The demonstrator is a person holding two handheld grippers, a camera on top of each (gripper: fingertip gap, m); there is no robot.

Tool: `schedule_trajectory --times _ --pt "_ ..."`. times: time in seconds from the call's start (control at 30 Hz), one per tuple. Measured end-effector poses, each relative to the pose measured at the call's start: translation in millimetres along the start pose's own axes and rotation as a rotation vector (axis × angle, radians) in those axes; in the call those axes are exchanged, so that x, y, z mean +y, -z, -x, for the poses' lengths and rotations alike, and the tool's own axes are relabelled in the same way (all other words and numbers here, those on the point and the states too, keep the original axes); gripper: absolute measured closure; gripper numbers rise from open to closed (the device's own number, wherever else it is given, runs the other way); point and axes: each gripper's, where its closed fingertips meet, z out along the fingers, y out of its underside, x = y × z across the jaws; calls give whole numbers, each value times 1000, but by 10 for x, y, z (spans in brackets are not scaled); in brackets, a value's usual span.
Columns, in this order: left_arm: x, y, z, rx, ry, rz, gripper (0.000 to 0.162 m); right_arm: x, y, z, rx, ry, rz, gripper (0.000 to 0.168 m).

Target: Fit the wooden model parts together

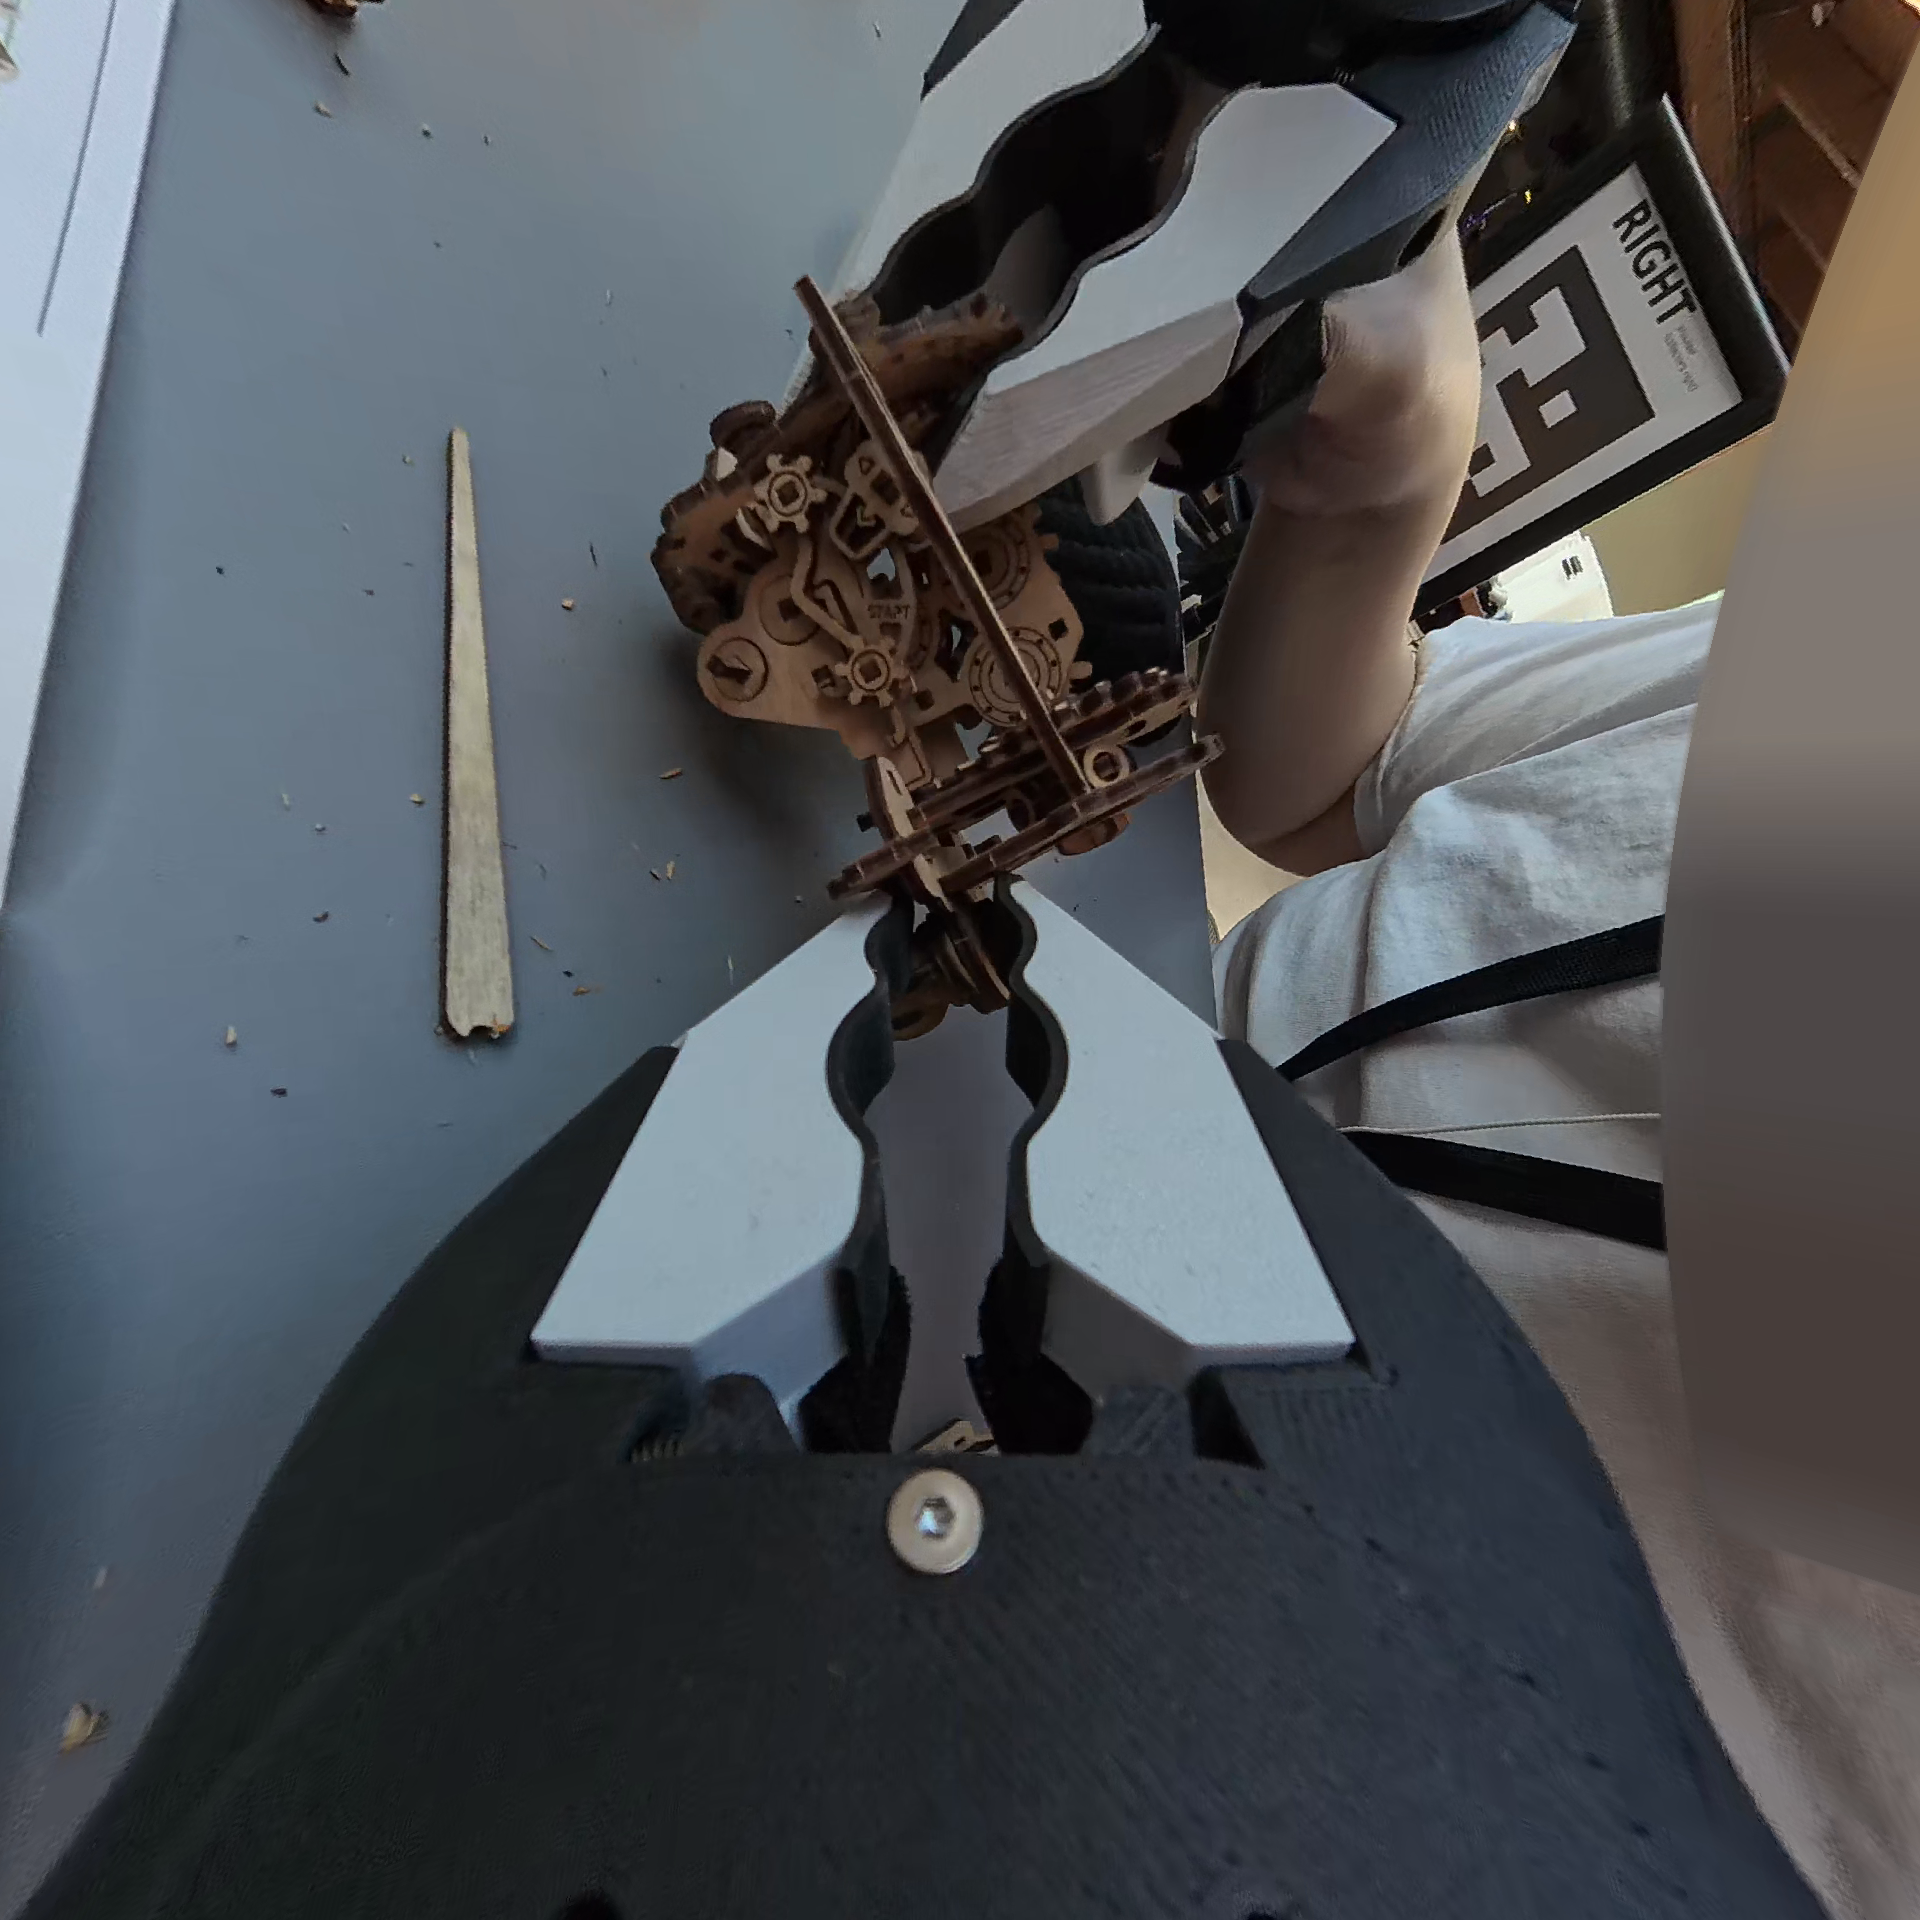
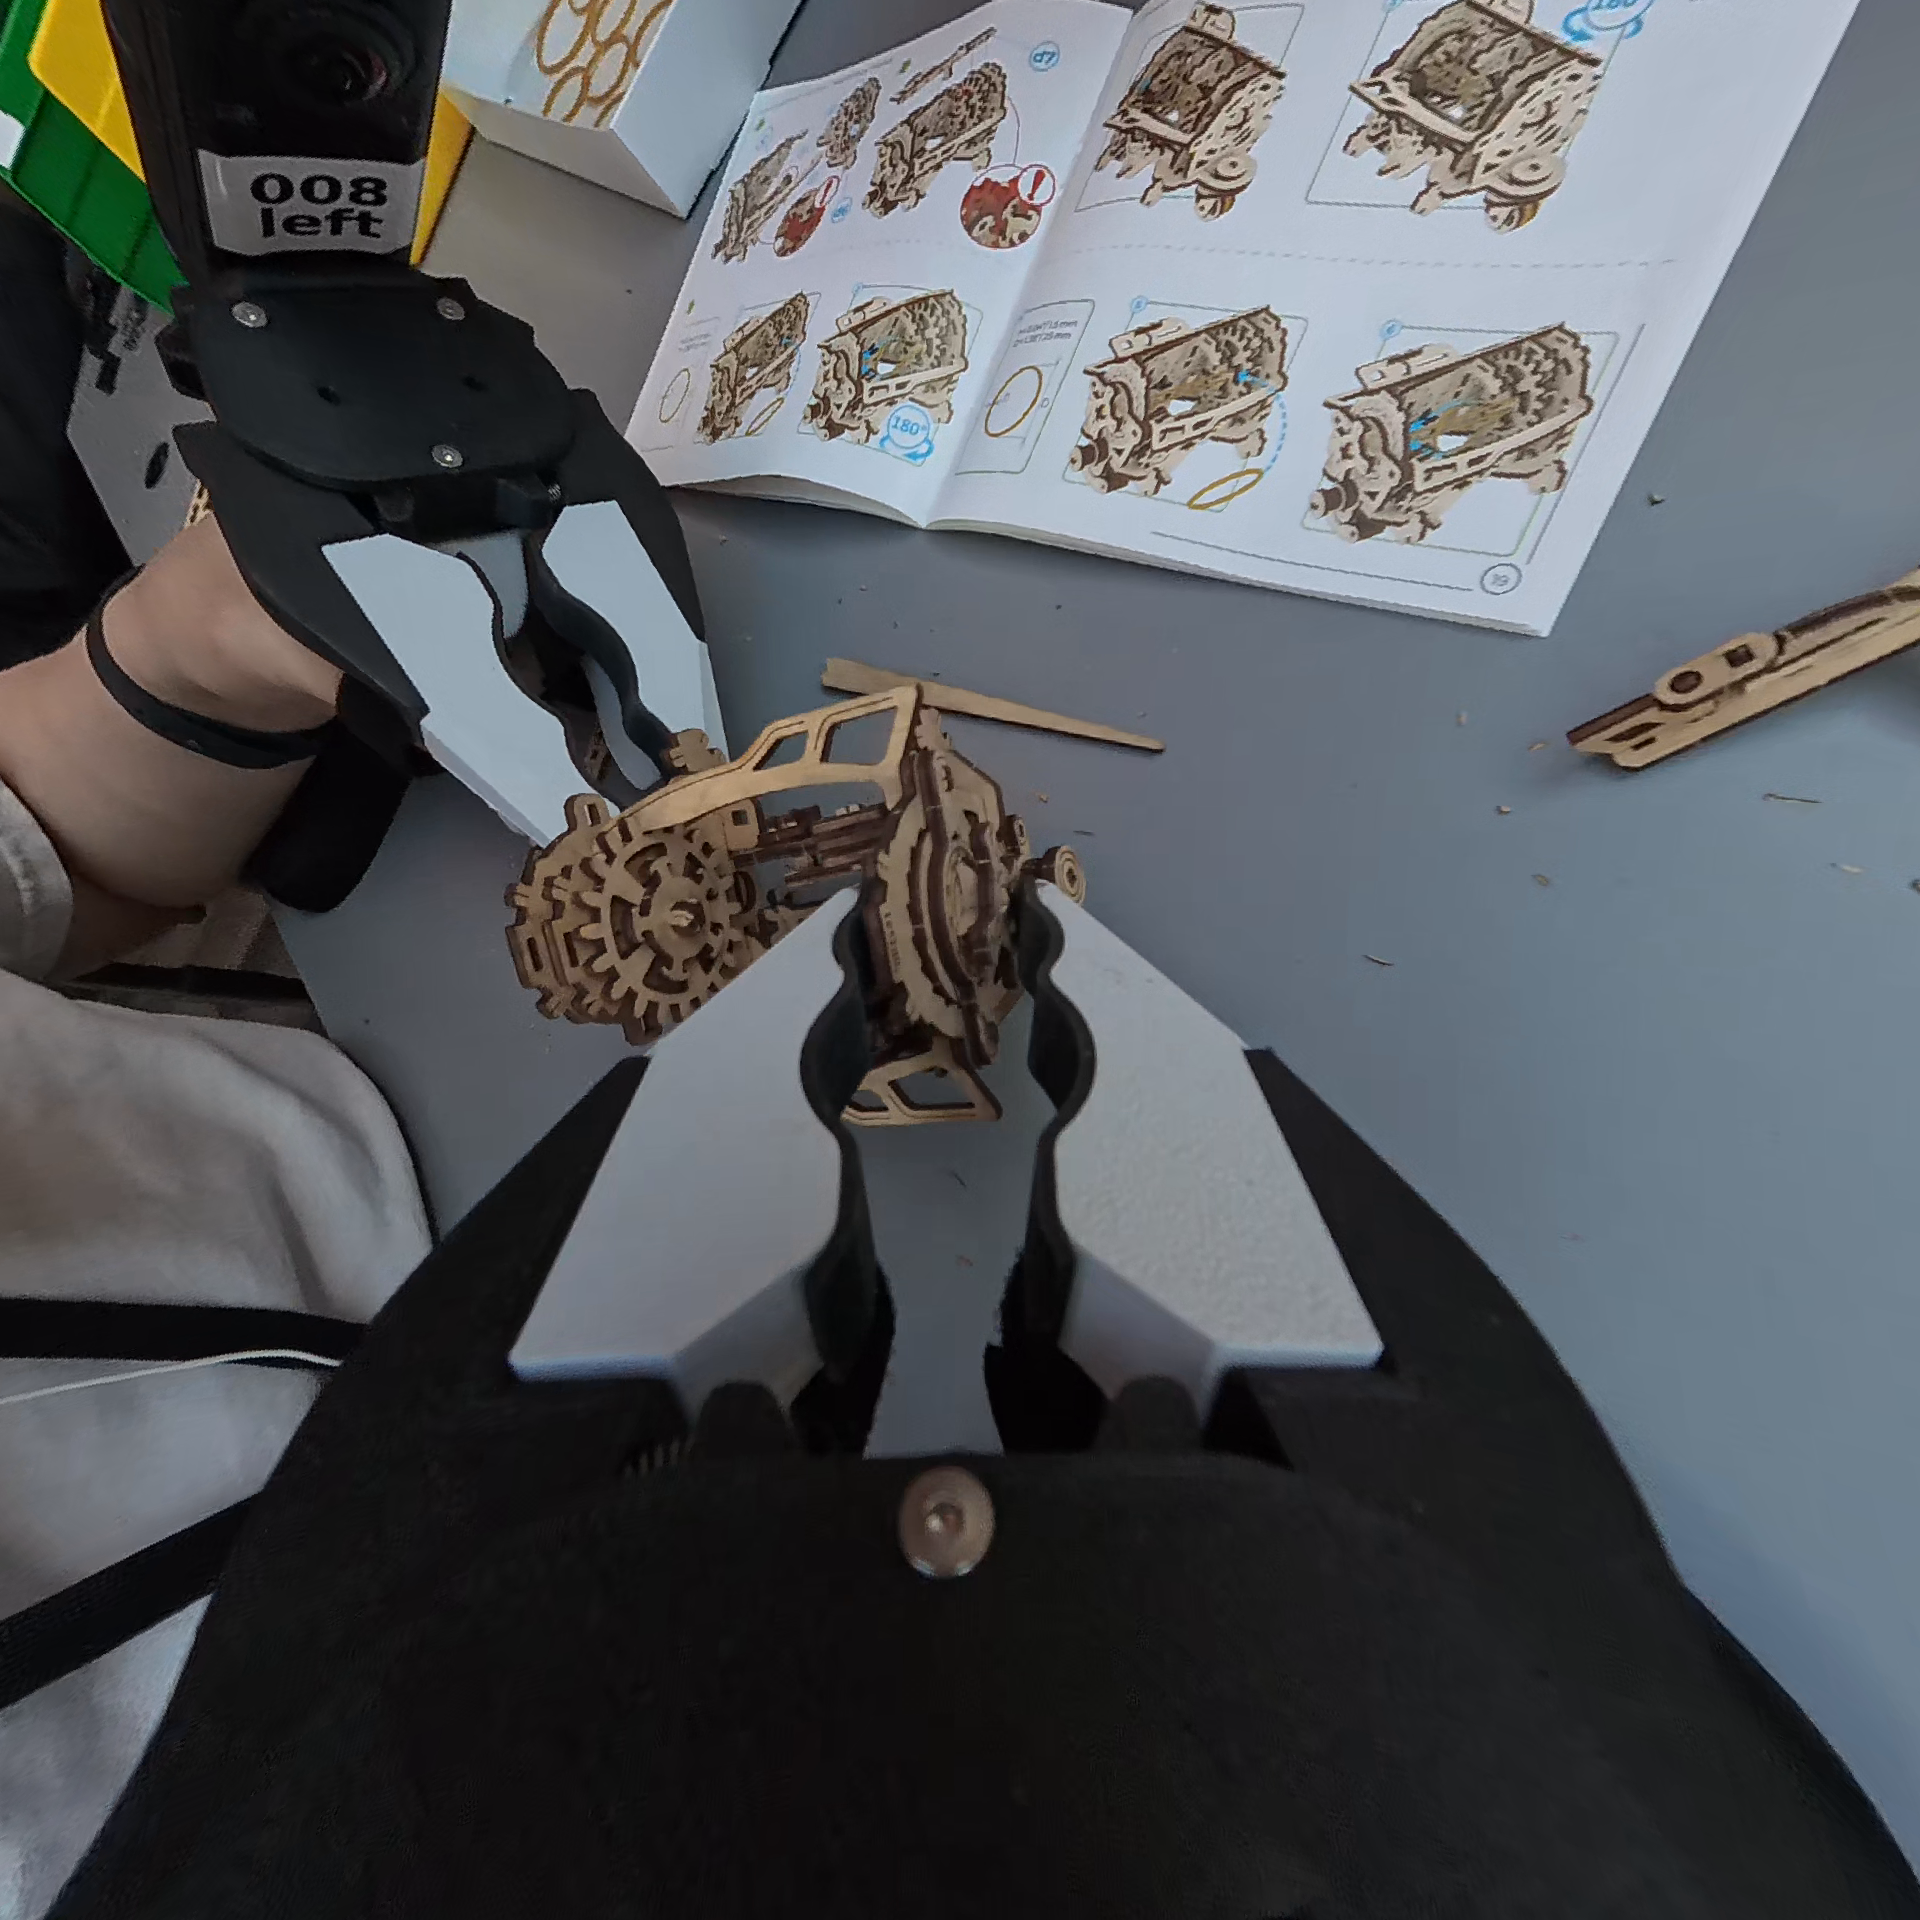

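one wooden model (image 2: 821, 883) hangs above the table (image 2: 1455, 1039) between two claws, left (image 1: 951, 914) and right (image 2: 940, 925), each nipped tight on an end, one stick (image 1: 473, 748) lying nearby.

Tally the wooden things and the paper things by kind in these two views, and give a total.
Assembled wooden model, held off the table between the left gripper and the right gripper: 1
Thin tapered wooden stick on the table: 1
Flat wooden part lying near the booklet: 1
Open instruction booklet: 1
White box: 1
Total: 5
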Motion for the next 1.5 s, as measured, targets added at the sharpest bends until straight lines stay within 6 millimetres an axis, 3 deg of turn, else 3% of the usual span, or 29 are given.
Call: schedule_trajectory --times 0.43,0.6,0.67,0.77,0.87,0.93,1.13,1.27,1.5 --pt "7 2 45 25 98 -1 149 74 -46 -45 3 34 45 142" --pt "11 -1 39 30 97 11 149 120 61 -71 33 139 119 135" --pt "10 -7 33 33 95 16 149 70 173 -91 73 264 143 134" --pt "9 -26 26 38 95 25 149 -179 298 80 72 695 85 133" --pt "11 -41 15 41 95 33 149 -227 258 444 -37 1197 -5 135" --pt "16 -44 9 37 91 39 149 -173 144 488 -58 1384 23 140" --pt "3 -45 5 28 91 41 149 -69 -89 425 -116 1453 137 140" --pt "23 -57 7 32 89 65 149 -58 -154 427 -112 1478 145 157" --pt "0 -45 25 31 83 58 149 -136 -181 386 -80 1332 135 159"
